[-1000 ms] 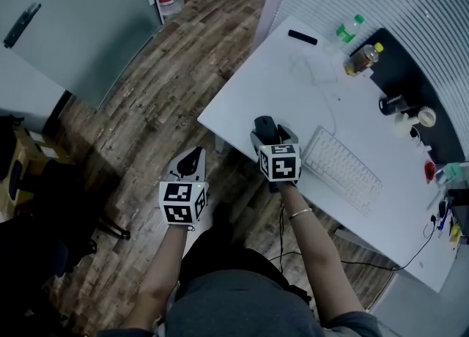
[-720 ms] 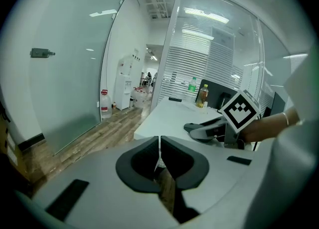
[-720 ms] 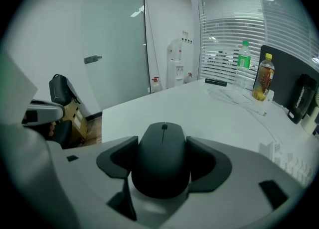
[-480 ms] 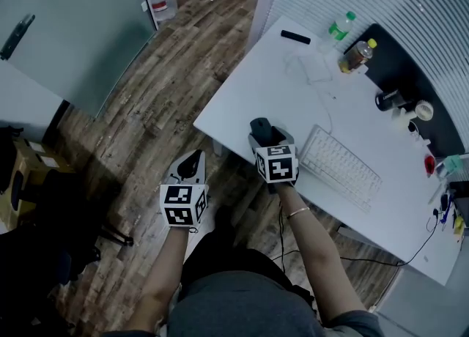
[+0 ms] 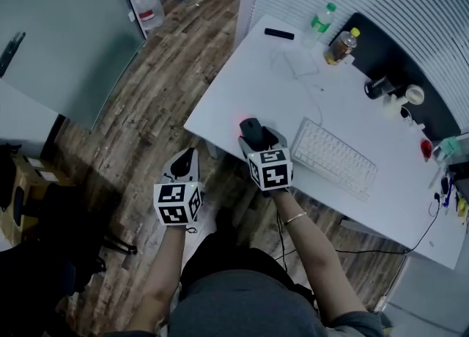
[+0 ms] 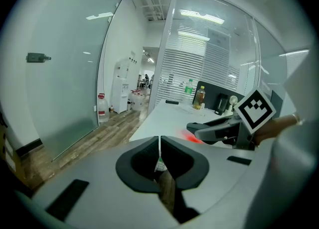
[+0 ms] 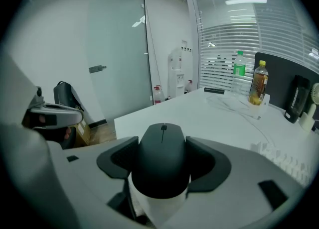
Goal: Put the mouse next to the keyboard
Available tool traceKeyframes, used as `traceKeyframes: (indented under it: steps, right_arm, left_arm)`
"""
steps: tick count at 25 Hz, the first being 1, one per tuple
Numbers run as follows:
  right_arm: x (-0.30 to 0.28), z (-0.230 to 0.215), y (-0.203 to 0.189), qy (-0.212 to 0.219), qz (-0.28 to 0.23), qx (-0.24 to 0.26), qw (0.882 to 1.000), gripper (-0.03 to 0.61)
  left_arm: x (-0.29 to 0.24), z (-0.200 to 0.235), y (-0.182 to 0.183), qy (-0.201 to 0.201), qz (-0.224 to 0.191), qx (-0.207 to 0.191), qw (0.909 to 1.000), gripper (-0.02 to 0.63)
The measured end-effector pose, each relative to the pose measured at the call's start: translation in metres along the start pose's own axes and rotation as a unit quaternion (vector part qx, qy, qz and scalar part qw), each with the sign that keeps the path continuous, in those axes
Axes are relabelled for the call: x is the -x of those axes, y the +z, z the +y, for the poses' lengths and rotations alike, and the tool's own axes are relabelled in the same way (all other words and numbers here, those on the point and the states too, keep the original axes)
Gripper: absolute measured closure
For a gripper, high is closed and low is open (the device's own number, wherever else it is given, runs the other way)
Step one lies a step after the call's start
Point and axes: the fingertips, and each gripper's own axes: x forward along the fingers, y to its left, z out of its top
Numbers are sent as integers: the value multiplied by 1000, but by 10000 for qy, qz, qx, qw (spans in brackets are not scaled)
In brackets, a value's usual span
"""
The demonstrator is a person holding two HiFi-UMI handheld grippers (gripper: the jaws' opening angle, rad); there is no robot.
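Observation:
A black mouse (image 5: 250,126) sits between the jaws of my right gripper (image 5: 253,135) at the white table's near left corner, and a red glow shows on the table beside it. In the right gripper view both pads press the sides of the mouse (image 7: 162,156). The white keyboard (image 5: 333,158) lies just right of that gripper, near the table's front edge. My left gripper (image 5: 187,160) hangs over the wooden floor, left of the table, with its jaws shut together and nothing between them (image 6: 159,148).
On the white table (image 5: 249,72) a thin white cable (image 5: 304,72) runs from the keyboard toward the back. A green bottle (image 5: 320,18), an amber bottle (image 5: 341,45) and a black bar-shaped object (image 5: 278,34) stand at the far edge. Cups and small items line the right.
The right gripper stays at the table's corner around the mouse, and a red glow now shows on the table beside it. The left gripper has hardly moved.

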Motion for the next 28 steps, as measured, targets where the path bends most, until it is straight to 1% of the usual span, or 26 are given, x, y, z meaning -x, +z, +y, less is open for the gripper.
traceKeyframes:
  steps: [3, 7, 14, 20, 28]
  right_arm:
    - [14, 2, 3, -14, -96, -22, 10000, 279]
    - [34, -6, 4, -154, -220, -146, 9995, 278]
    - [73, -36, -5, -650, -367, -493, 9960, 278]
    - [115, -70, -24, -1175, -454, -822, 9886, 278]
    - [175, -122, -61, -1926, -499, -1345, 9707, 278]
  left_arm:
    - [-3, -8, 4, -112, -31, -74, 9999, 584]
    - [-8, -25, 8, -327, -41, -173, 9993, 584]
    - [-20, -63, 11, -854, 42, -402, 9955, 584]
    - [-32, -111, 9, -1380, 124, -641, 9883, 584]
    - [-46, -182, 10, -2058, 204, -981, 9735, 584]
